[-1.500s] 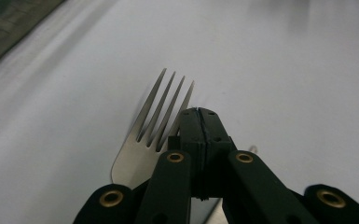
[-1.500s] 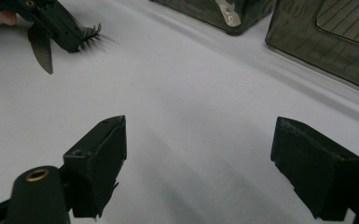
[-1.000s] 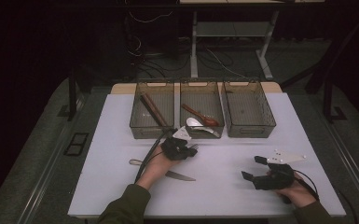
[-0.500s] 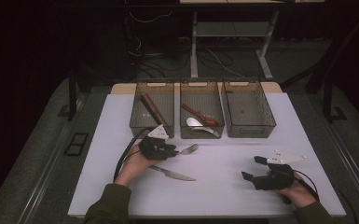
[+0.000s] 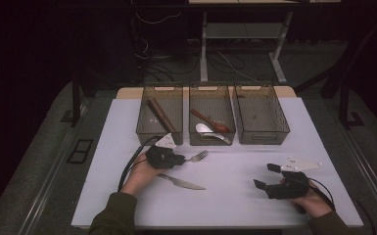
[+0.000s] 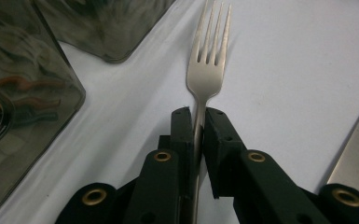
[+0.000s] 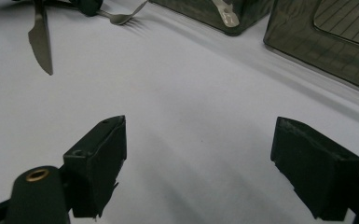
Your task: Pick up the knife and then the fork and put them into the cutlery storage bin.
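Since a second ago the left gripper (image 5: 178,159) has slid leftward away from the middle bin toward the fork (image 5: 197,156), and its jaws have just been closing with the fork's handle between them; right gripper (image 5: 270,176) same spot. High view: left gripper sits on the white table (image 5: 235,196) just in front of the left bin (image 5: 159,115), fork tines sticking out to its right, knife (image 5: 181,182) lying just nearer the person, apart from the fork. Middle bin (image 5: 211,113) holds spoons, right bin (image 5: 260,114) looks empty, left bin has brown sticks. Right gripper rests near the table's right front, jaws spread, nothing in them. Left gripper view: jaws clamped on the fork (image 6: 204,79) handle just below its neck, tines pointing away, knife (image 6: 354,149) blade at far right. Right gripper view: both pads wide apart over bare table, knife (image 7: 41,39) and fork (image 7: 121,16) far off at top. Step, as I judge it: the fork grasp is just made, lift not started. Next move likely calls for raising it level and carrying it to a bin, probably the empty one, without tilting in the thin grip.
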A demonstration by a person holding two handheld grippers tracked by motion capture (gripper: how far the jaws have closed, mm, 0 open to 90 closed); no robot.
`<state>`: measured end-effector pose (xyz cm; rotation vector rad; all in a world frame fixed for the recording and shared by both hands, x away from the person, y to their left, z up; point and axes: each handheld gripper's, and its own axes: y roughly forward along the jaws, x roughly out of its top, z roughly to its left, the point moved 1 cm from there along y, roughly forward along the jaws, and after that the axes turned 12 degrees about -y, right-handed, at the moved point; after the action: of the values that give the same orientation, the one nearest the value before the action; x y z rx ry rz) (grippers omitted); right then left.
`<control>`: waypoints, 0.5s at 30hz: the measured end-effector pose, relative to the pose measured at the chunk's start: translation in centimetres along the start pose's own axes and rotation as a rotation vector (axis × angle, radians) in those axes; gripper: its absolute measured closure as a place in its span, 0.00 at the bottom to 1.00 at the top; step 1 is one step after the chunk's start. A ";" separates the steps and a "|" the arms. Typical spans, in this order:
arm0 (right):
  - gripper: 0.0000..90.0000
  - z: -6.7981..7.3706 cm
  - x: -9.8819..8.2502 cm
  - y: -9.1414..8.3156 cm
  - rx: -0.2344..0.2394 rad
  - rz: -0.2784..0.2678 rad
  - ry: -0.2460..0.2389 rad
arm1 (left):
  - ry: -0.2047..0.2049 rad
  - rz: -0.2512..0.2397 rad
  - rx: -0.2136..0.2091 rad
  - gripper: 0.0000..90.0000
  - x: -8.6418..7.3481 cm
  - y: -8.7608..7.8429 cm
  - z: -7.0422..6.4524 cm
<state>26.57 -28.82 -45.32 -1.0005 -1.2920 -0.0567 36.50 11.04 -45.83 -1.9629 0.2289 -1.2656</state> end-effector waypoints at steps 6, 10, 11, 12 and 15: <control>0.20 -0.4 0.2 0.1 -0.015 -0.001 0.042 | 0.041 -0.007 0.005 0.93 0.4 0.4 0.0; 0.20 -0.6 0.2 0.0 -0.024 0.006 0.057 | 0.081 -0.001 0.012 0.94 0.9 0.8 -0.3; 0.20 -0.6 0.2 0.0 -0.026 0.006 0.063 | 0.078 -0.006 0.008 0.94 1.0 1.0 -0.4; 0.20 -0.7 0.2 -0.1 -0.027 0.003 0.070 | 0.082 -0.005 0.003 0.94 1.1 1.1 -0.5; 0.20 -0.7 0.4 -0.2 -0.016 0.006 0.075 | 0.087 -0.014 -0.003 0.94 1.6 1.2 -1.0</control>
<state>27.16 -29.22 -44.83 -1.0072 -1.2219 -0.0991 36.79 8.91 -45.29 -1.9169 0.2602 -1.3622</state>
